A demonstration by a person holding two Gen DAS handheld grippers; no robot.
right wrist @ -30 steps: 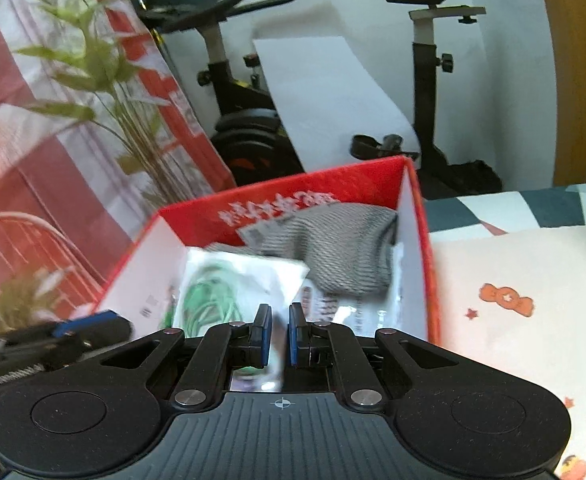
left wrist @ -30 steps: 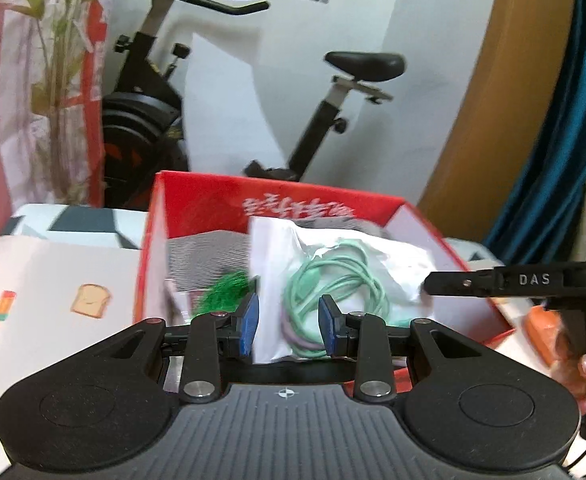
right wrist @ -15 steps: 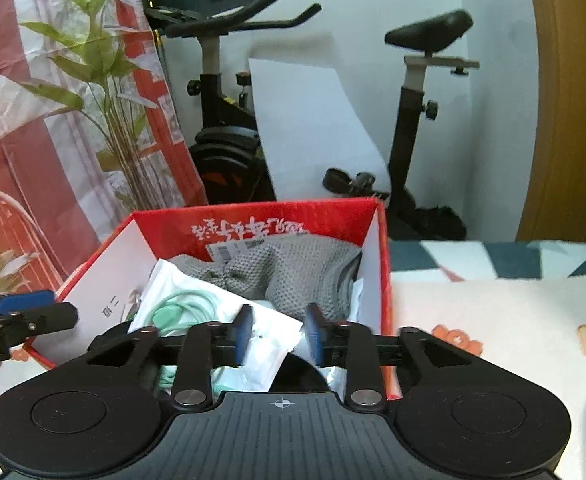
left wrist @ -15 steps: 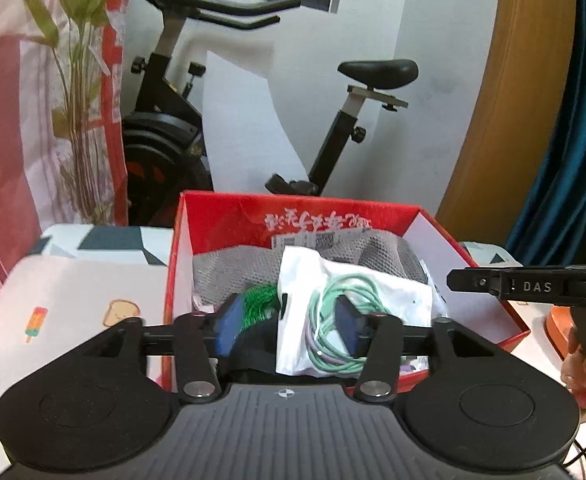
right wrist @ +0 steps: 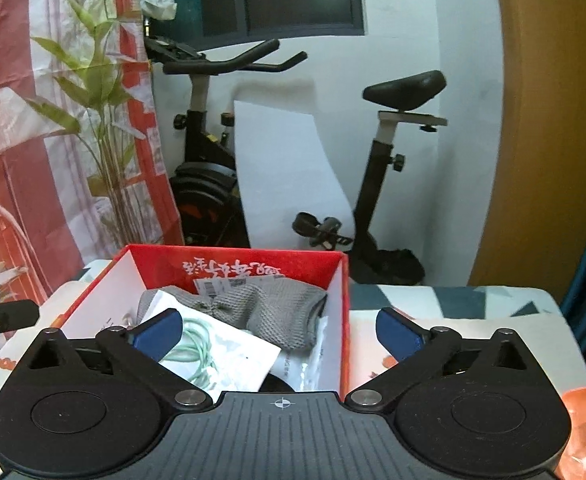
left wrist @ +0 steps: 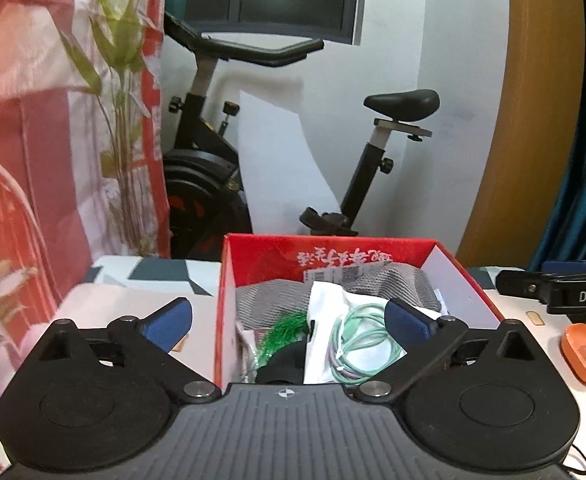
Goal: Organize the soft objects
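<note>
A red cardboard box (left wrist: 333, 248) (right wrist: 237, 254) stands on the table ahead of both grippers. In it lie a grey knitted cloth (left wrist: 397, 284) (right wrist: 277, 308), a white plastic bag holding a coiled mint-green cable (left wrist: 357, 340) (right wrist: 213, 352), and a green tufted item (left wrist: 285, 334). My left gripper (left wrist: 289, 324) is wide open and empty, pulled back above the box's near edge. My right gripper (right wrist: 279, 330) is wide open and empty, also held back above the near edge. The right gripper's arm shows in the left wrist view (left wrist: 561, 294).
The table carries a white cloth (right wrist: 473, 336) with small food prints. An orange object (left wrist: 579, 344) (right wrist: 585, 420) lies at the right. Behind the table are an exercise bike (left wrist: 221, 184), a white board (right wrist: 289, 176), a plant (right wrist: 101, 128) and a red patterned curtain (left wrist: 21, 120).
Both grippers opened wide, the right from nearly shut, and drew up and back from the box. The bag with the cable stays in the box.
</note>
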